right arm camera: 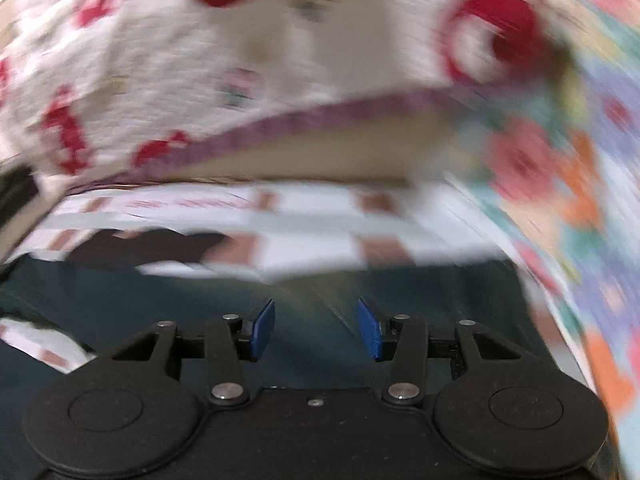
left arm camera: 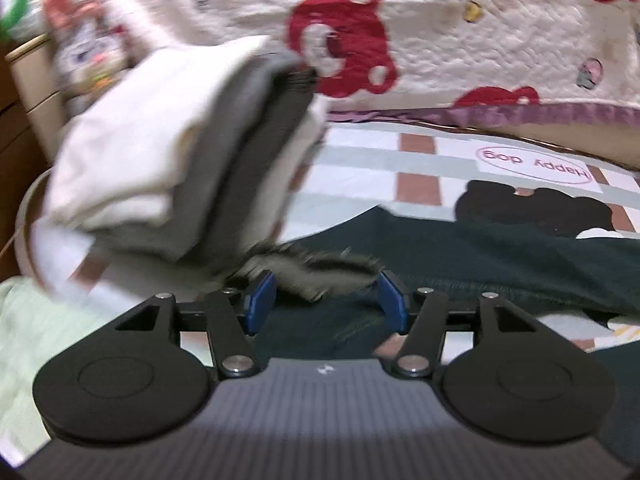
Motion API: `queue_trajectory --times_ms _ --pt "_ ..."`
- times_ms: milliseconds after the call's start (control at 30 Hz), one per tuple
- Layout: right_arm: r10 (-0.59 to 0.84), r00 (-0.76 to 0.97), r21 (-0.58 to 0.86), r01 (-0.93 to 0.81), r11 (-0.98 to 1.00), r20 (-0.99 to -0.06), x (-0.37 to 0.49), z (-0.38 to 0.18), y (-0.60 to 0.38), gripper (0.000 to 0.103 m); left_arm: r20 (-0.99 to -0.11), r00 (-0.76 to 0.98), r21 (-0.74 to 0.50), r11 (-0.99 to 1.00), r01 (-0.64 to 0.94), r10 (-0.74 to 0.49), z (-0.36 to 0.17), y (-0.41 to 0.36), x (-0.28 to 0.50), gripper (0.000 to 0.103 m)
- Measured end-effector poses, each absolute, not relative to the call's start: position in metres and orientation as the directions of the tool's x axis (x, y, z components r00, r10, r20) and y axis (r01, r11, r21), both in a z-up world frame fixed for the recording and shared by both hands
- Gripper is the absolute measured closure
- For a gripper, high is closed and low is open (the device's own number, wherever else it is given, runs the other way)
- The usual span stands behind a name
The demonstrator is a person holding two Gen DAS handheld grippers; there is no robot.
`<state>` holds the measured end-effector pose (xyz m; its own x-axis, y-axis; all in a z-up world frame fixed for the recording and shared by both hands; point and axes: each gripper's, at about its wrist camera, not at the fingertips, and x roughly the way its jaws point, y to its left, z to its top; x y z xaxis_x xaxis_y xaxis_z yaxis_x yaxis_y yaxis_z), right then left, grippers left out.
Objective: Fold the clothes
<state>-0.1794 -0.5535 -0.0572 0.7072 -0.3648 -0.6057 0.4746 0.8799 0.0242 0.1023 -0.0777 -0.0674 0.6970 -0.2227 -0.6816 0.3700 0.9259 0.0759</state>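
A dark green garment point(left arm camera: 500, 264) lies spread on the checked bed sheet point(left arm camera: 360, 168); a grey fur trim point(left arm camera: 316, 270) runs along its near edge. My left gripper point(left arm camera: 326, 300) hovers over that trim with its blue pads apart and nothing pinched between them. A stack of folded white and grey clothes point(left arm camera: 168, 152) sits at the left of the left wrist view, blurred. In the right wrist view the same dark green garment point(right arm camera: 200, 300) lies under my right gripper point(right arm camera: 316, 328), whose blue pads stand apart with only the cloth below them. Both views are motion-blurred.
A white quilt with red bear prints point(left arm camera: 440, 32) and a purple border is heaped along the back of the bed. A flowered blanket point(right arm camera: 560, 200) hangs at the right of the right wrist view. Wooden furniture point(left arm camera: 24, 92) stands at the far left.
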Motion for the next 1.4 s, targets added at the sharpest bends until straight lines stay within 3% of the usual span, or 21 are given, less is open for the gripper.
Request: queue_trajectory --times_ms 167,233,300,467,533,800,933,1133,1167,1200,1233,1333,1400 --pt "-0.197 0.751 0.055 0.296 0.953 -0.63 -0.075 -0.031 -0.513 0.049 -0.716 0.658 0.088 0.904 0.419 -0.235 -0.099 -0.108 0.155 0.044" --pt "-0.179 0.734 -0.004 0.233 0.972 -0.655 -0.035 -0.036 -0.476 0.049 -0.738 0.635 0.042 0.923 0.382 -0.229 -0.118 -0.112 0.167 0.044" --pt "-0.129 0.722 -0.085 0.097 0.992 -0.68 0.006 -0.052 -0.423 0.049 -0.747 0.619 -0.014 0.938 0.347 -0.24 -0.137 -0.111 0.172 0.044" --pt "0.054 0.635 -0.069 -0.167 0.983 -0.771 0.065 -0.112 -0.337 0.05 -0.71 0.661 0.079 0.906 0.415 -0.241 -0.148 -0.102 0.165 0.043" --pt "0.039 0.611 -0.115 -0.21 0.971 -0.791 0.071 -0.128 -0.319 0.05 -0.696 0.671 0.091 0.895 0.436 -0.256 -0.148 -0.095 0.167 0.037" --pt "0.038 0.569 -0.137 -0.261 0.956 -0.822 0.061 -0.148 -0.329 0.048 -0.678 0.691 0.057 0.919 0.389 -0.25 -0.156 -0.094 0.187 0.037" --pt "0.089 0.536 -0.071 -0.27 0.96 -0.839 0.063 -0.156 -0.334 0.045 -0.663 0.685 0.019 0.908 0.418 -0.302 -0.155 -0.1 0.192 0.037" --pt "0.048 0.568 -0.14 -0.283 0.949 -0.822 0.061 -0.171 -0.32 0.044 -0.682 0.702 0.167 0.89 0.424 -0.206 -0.175 -0.111 0.209 0.037" --pt "0.045 0.574 -0.139 -0.273 0.952 -0.818 0.063 -0.172 -0.321 0.043 -0.678 0.707 0.178 0.888 0.424 -0.201 -0.176 -0.109 0.211 0.045" --pt "0.043 0.582 -0.142 -0.269 0.953 -0.812 0.065 -0.172 -0.321 0.043 -0.682 0.701 0.164 0.891 0.424 -0.209 -0.174 -0.106 0.214 0.08" --pt "0.042 0.595 -0.154 -0.275 0.949 -0.803 0.065 -0.173 -0.32 0.044 -0.686 0.693 0.137 0.895 0.424 -0.224 -0.171 -0.102 0.217 0.098" --pt "0.06 0.635 -0.158 -0.281 0.947 -0.77 0.06 -0.165 -0.321 0.09 -0.631 0.722 0.07 0.906 0.417 -0.283 -0.143 -0.087 0.212 0.1" --pt "0.066 0.674 -0.136 -0.243 0.961 -0.735 0.055 -0.151 -0.325 0.092 -0.558 0.763 0.034 0.91 0.414 -0.326 -0.115 -0.074 0.201 0.1"
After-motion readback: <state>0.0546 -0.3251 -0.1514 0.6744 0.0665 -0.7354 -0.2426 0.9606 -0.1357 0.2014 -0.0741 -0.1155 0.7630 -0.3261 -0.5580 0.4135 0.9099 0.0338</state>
